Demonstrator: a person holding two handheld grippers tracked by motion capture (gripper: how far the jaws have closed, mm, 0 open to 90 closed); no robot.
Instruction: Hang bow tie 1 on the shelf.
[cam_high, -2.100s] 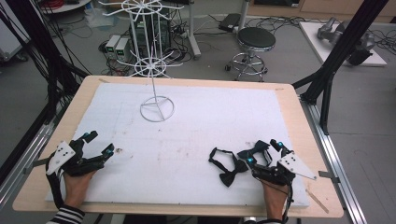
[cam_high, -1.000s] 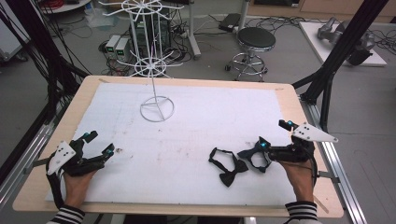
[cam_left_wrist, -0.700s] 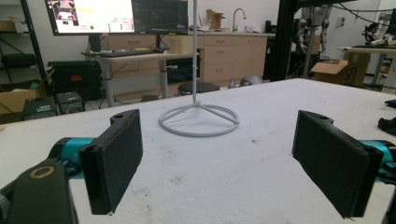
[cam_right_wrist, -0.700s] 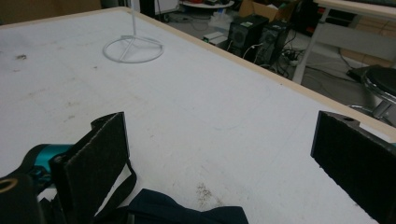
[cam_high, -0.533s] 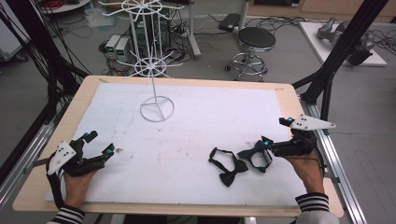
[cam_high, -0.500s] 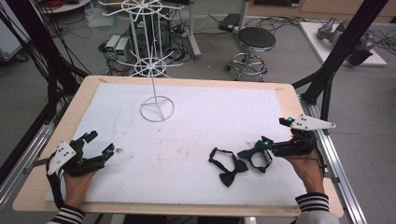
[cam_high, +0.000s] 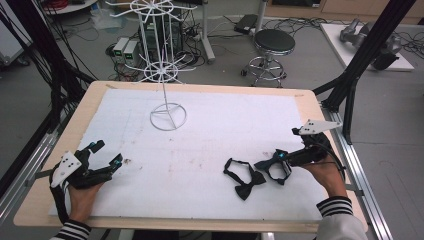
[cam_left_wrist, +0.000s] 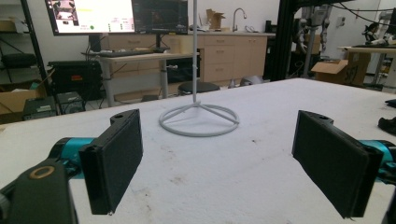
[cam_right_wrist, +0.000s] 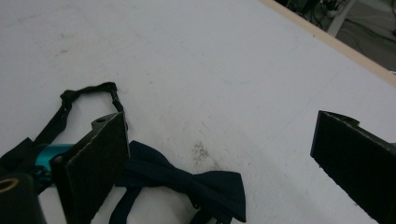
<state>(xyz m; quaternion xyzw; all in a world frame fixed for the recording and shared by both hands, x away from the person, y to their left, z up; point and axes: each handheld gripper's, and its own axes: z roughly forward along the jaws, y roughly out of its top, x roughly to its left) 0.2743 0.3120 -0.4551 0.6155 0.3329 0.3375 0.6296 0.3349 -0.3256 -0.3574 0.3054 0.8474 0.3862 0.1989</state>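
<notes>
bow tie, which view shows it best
The right gripper view: the bow tie lies close up on the table, its knot, both wings and strap loop clear, partly behind one jaw of the open right tool. The high view shows it whole but small. The left gripper view catches just a dark scrap at its right edge.

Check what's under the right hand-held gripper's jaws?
The dark bow tie lies flat on the white table cover, beneath the open right hand-held gripper. One jaw covers part of the strap, so that stretch can't be seen.
</notes>
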